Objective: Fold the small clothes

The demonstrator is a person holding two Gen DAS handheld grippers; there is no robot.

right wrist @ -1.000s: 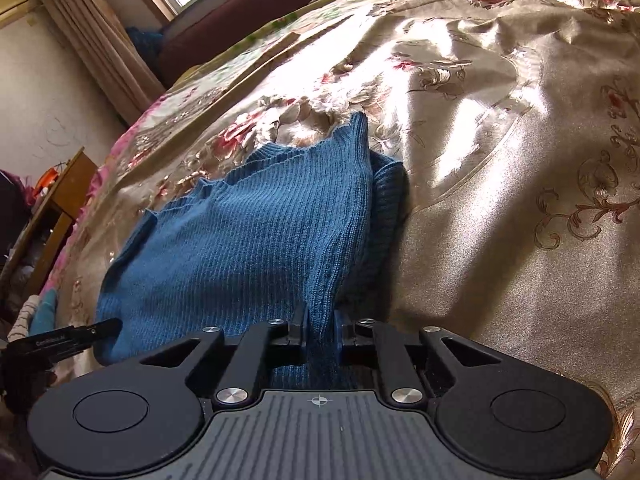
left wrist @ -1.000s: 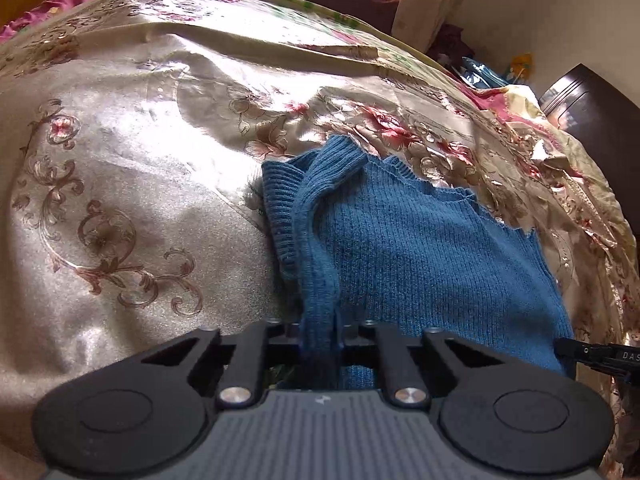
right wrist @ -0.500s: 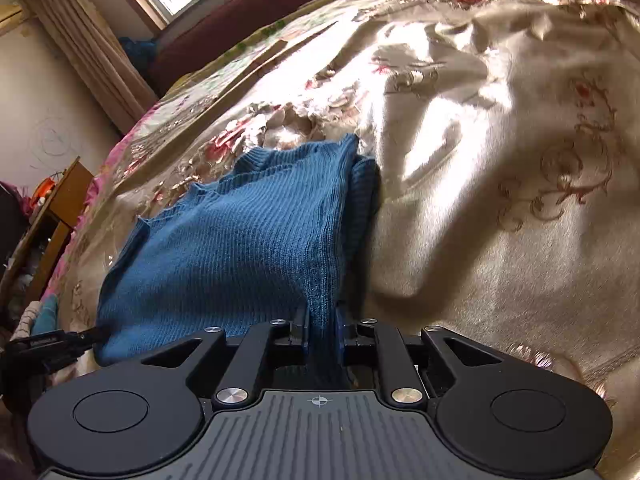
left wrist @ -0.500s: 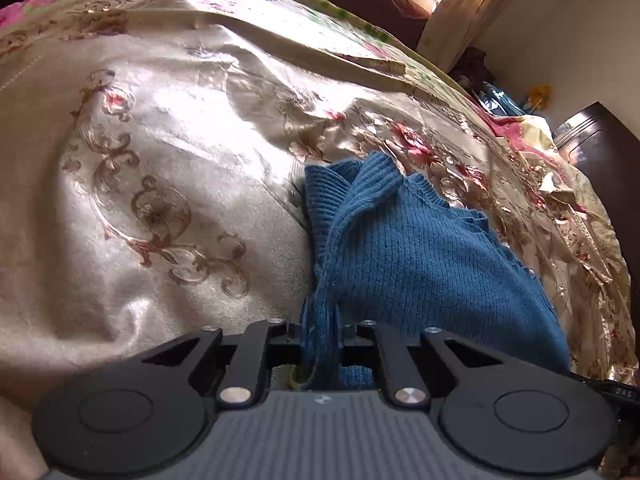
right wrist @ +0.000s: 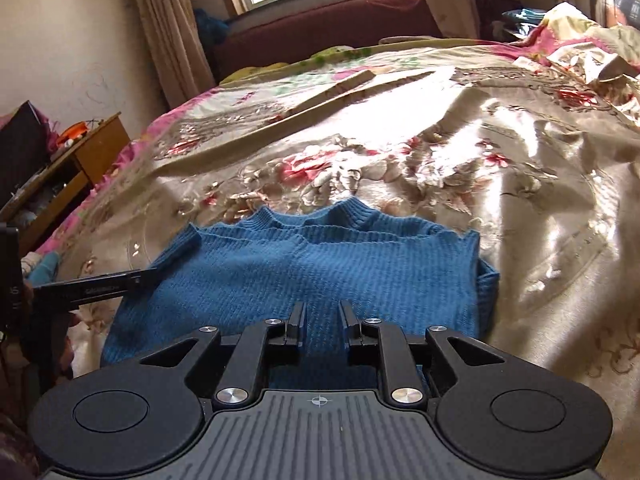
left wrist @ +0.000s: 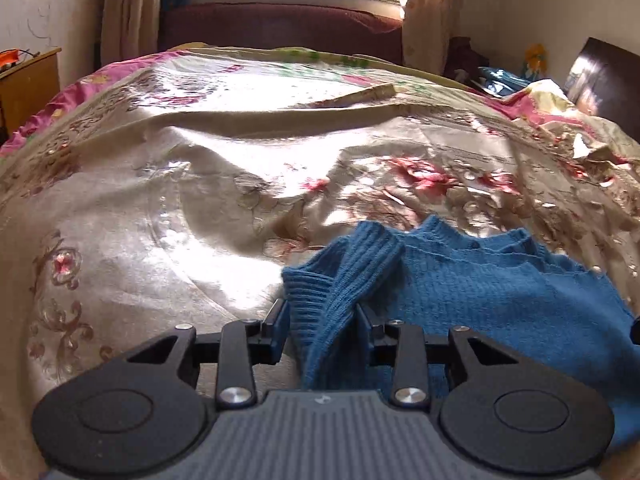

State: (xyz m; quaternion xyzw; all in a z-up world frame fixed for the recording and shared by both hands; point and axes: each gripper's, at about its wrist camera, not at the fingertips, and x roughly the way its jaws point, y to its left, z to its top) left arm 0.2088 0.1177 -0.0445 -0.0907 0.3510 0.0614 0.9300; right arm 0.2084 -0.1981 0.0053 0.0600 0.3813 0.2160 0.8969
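Note:
A blue knitted sweater [right wrist: 320, 264] lies flat on the bed with its collar at the far side and its sides turned in. My right gripper [right wrist: 323, 320] hovers over the sweater's near hem. Its jaws are opening and stand apart, with nothing pinched between them. In the left wrist view the sweater [left wrist: 500, 300] fills the lower right. A ribbed sleeve fold [left wrist: 332, 300] runs loosely between the jaws of my left gripper [left wrist: 322, 322], which are opening. One of the left gripper's fingers [right wrist: 104, 286] shows at the sweater's left edge in the right wrist view.
A shiny beige bedspread [left wrist: 160, 240] with floral embroidery covers the bed, wrinkled around the sweater. A wooden bedside table [right wrist: 80, 160] stands to the left and a dark cabinet [left wrist: 604, 76] to the right. Crumpled bedding [right wrist: 592, 52] is heaped at the far right.
Both grippers were shut on folds of the sweater and have opened. The right one has let its fold drop flat. Both have drawn back and tilted up.

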